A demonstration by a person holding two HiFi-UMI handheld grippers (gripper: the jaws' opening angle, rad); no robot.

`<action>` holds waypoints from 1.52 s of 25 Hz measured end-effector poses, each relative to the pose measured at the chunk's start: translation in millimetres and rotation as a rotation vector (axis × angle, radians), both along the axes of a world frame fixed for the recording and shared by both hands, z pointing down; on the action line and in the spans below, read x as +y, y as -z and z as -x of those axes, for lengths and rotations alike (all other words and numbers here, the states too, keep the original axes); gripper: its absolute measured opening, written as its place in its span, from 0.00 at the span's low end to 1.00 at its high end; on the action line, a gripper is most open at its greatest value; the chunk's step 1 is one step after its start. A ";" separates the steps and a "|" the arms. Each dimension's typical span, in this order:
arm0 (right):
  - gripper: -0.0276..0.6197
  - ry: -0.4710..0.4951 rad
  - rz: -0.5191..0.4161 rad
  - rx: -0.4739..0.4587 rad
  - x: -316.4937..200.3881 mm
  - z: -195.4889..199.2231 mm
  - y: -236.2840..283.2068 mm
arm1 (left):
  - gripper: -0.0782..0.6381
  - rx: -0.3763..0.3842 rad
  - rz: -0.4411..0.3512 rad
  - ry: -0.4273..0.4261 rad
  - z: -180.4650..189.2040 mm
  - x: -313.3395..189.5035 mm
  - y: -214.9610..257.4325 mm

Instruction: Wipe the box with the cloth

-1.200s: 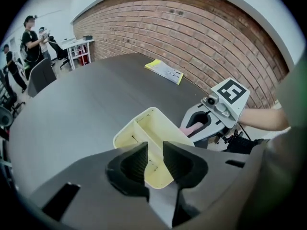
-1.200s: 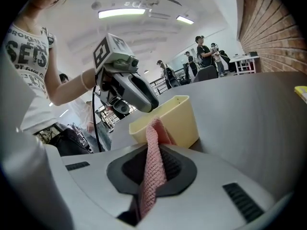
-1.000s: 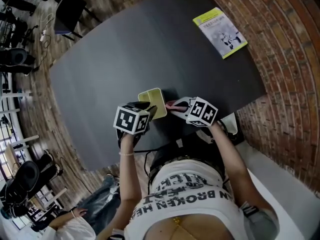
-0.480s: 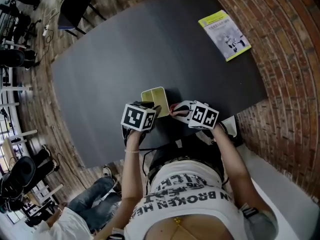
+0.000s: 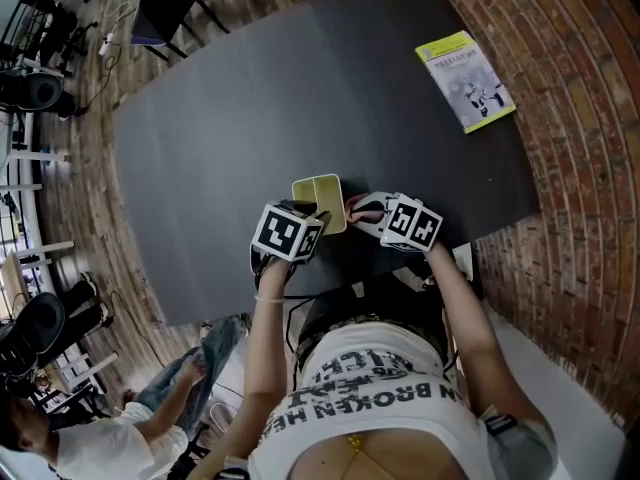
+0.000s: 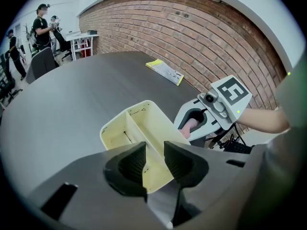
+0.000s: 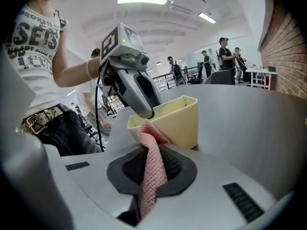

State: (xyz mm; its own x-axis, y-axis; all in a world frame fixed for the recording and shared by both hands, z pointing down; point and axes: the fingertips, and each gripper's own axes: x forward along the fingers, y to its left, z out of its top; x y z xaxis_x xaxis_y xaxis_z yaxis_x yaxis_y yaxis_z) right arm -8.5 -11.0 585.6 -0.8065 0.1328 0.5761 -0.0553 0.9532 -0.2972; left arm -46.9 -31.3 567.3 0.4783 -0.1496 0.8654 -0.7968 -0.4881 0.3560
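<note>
- Left gripper [image 6: 154,163]: jaws clamped on the near wall of the box [image 6: 136,126].
- Right gripper [image 7: 153,172]: jaws pinching the cloth [image 7: 149,143], whose tip is at the box's rim.
- Table [image 5: 250,98]: box near its front edge.
- Booklet [image 5: 466,80]: far corner, well apart.

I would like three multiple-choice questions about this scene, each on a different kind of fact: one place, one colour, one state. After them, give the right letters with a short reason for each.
1. Where on the table is the booklet?
A) near its far right corner
B) at its near left edge
C) at its middle

2. What colour is the cloth?
A) blue
B) pink
C) white

3. What are the jaws of the right gripper doing?
A) standing open and empty
B) gripping the booklet
C) gripping the cloth

Answers:
1 A: the head view shows it far from both grippers, by the table's far right corner.
2 B: the right gripper view shows a pink weave.
3 C: the cloth is pinched between the jaws, while the left gripper holds the box.
</note>
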 end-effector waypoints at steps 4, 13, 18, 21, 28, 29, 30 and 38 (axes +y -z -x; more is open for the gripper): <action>0.07 0.003 -0.007 0.006 -11.2 1.5 -1.3 | 0.27 0.000 -0.004 -0.001 -0.8 -1.5 0.6; 0.07 0.015 -0.015 0.015 -36.9 6.4 -6.3 | 0.27 -0.006 -0.005 0.010 -1.0 -3.2 -0.4; 0.07 0.006 -0.008 0.015 -51.5 9.0 -8.9 | 0.27 0.005 -0.003 0.020 -1.0 -3.3 -0.6; 0.07 -0.001 -0.003 0.011 -60.0 11.2 -10.0 | 0.27 0.002 -0.006 0.026 -0.5 -3.3 -0.6; 0.07 -0.009 0.006 0.011 -67.6 13.7 -12.6 | 0.27 -0.021 -0.003 0.041 0.6 -2.9 -1.7; 0.07 -0.014 0.009 0.009 -68.4 13.9 -12.8 | 0.27 -0.023 -0.001 0.044 0.7 -2.9 -1.6; 0.07 -0.021 0.014 0.007 -69.3 14.0 -13.2 | 0.27 -0.026 0.001 0.049 0.9 -3.0 -1.6; 0.07 -0.098 0.015 0.014 -71.7 0.6 -12.5 | 0.28 -0.042 -0.027 0.073 2.1 -8.5 0.5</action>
